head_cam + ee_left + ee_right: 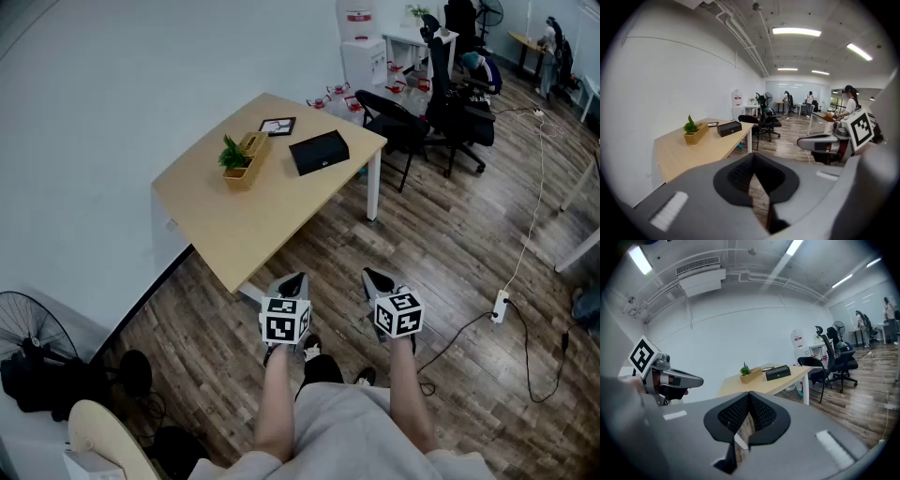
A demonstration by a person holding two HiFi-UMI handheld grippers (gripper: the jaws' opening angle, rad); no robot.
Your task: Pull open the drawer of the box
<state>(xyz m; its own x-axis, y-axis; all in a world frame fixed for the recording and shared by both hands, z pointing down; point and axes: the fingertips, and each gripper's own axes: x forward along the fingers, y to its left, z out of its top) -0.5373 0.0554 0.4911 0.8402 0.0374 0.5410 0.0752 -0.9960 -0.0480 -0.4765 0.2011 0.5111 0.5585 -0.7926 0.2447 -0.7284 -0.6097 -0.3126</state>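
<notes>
The black box [319,152] lies on the far right part of a light wooden table [234,234], its drawer front closed as far as I can see. It also shows small in the left gripper view as a black box [729,128] and in the right gripper view as a black box [778,372]. My left gripper [292,283] and right gripper [378,279] hang side by side over the floor, well short of the table. Both are shut with their tips touching and nothing between them: left gripper [756,157], right gripper [749,396].
A wooden planter with a green plant [239,159] and a small dark frame [277,126] sit left of the box. Office chairs [441,112] stand beyond the table's right corner. A cable and power strip [500,305] lie on the floor at right, and a fan [33,352] stands at left.
</notes>
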